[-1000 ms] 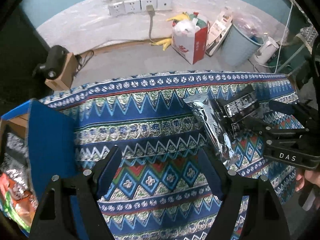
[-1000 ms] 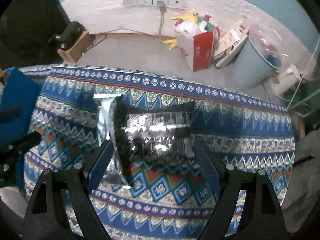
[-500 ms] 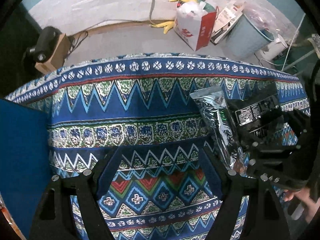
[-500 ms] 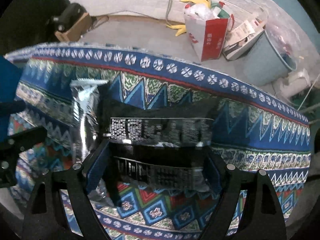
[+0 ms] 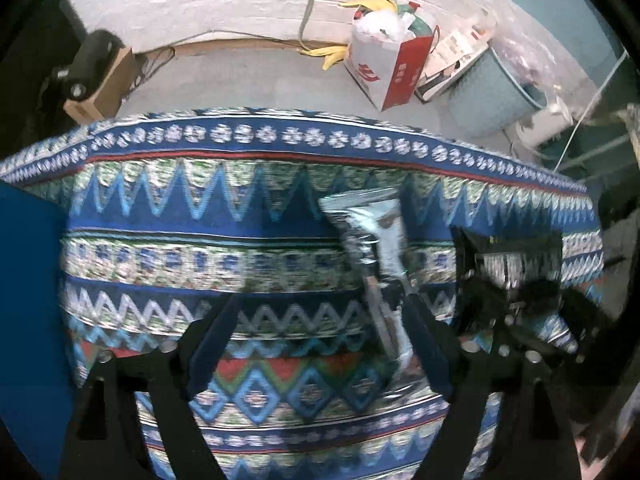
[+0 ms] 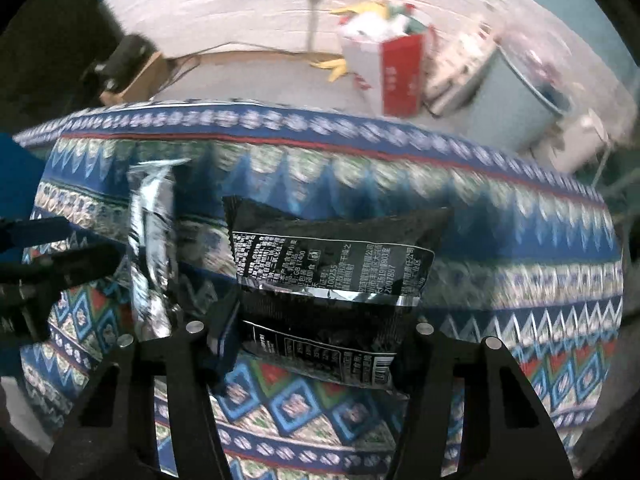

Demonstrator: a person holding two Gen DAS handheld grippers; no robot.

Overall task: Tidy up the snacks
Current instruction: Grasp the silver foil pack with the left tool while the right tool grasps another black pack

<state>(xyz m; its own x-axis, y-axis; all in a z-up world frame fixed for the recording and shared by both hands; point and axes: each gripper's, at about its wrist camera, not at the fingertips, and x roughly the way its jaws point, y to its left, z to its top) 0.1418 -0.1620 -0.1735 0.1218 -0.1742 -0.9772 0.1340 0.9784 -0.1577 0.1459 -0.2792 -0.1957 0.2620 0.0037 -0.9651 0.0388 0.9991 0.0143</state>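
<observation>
Two snack packets showing here, both over the blue zigzag-patterned woven tablecloth (image 5: 200, 208); one is a black foil snack bag with white printed text (image 6: 336, 272), the other a long silver foil snack packet (image 5: 372, 240).

The right gripper (image 6: 320, 340) has the black bag sitting between its two fingers, the blue-padded left finger (image 6: 224, 332) right up against the bag's edge; looks pinched, and the bag seems lifted a bit off the cloth, though everything's blurry.

The left gripper (image 5: 320, 332) has its fingers spread wide with just cloth between them; the silver packet lies just inside its right finger (image 5: 424, 340), running away from the fingertip toward the far edge of the table; can't tell if it's touching.

Beyond the fingertips, on the floor: one red-and-white paper bag stuffed with trash (image 5: 384, 64), one grey-blue round bin (image 5: 496, 92); off to the left of the left finger, one flat blue panel (image 5: 28, 300).
</observation>
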